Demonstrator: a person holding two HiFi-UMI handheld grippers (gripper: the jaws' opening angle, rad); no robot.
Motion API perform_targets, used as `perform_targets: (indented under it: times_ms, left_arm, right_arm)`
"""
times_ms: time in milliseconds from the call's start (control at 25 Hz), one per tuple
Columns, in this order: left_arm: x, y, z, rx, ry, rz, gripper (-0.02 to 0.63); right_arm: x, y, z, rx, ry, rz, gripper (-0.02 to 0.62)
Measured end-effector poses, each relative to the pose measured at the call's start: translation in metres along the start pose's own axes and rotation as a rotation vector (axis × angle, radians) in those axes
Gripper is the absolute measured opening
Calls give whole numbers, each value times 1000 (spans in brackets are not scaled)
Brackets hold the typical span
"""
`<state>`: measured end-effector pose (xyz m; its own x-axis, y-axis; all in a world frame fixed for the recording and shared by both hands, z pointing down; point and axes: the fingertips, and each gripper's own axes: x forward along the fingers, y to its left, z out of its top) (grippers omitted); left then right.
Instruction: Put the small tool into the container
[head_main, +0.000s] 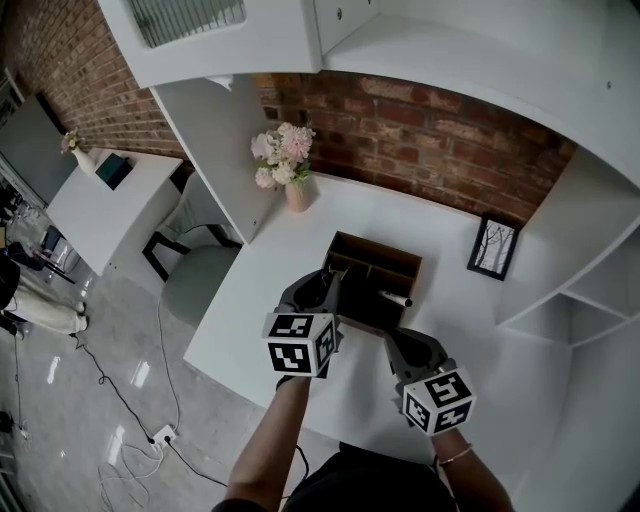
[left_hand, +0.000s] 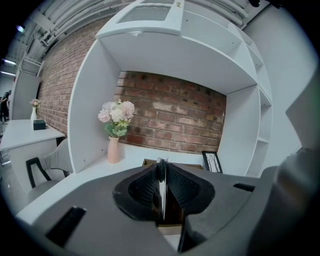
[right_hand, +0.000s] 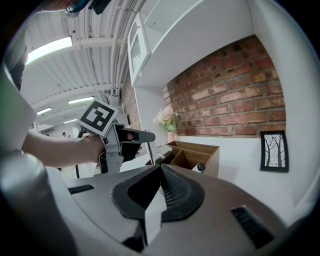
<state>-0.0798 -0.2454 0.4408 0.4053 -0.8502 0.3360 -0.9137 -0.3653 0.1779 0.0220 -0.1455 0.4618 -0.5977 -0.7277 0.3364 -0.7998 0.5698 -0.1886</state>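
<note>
We are pinching a slim, flat metal tool (left_hand: 161, 192) between the ribbed black pads (left_hand: 142, 192) of our left gripper (left_hand: 161, 169), over the boxy, partitioned wooden container (head_main: 380, 255). Our right gripper (right_hand: 161, 170) is hovering beside it, jaws meeting on nothing.

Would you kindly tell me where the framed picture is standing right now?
In the head view the framed picture stands on the right side of the white desk, near the brick wall, just right of the wooden container.
</note>
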Motion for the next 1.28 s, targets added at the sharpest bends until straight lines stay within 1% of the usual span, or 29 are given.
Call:
perform_targets:
  times_ms: [200,680,840,1080,1280]
  left_arm:
    - [6,-1,-8,-4,30,-2,72]
    - [17,0,-8,-8,41,-16,73]
    - [19,1,-11,6,63,-20,73]
    - [19,7,-22,-1,101,7,94]
    - [15,15,-37,-29,142,41,110]
  right_arm:
    - [-3,-1,-2,-1,5,0,5]
    - [-3,-2,-3,-4,17,-3,5]
    - [-4,-3,-4,-3,21,-6,5]
    - [-4,-3,-5,-1,24,-5,5]
    - [-6,-2,-8,0,27,-3,5]
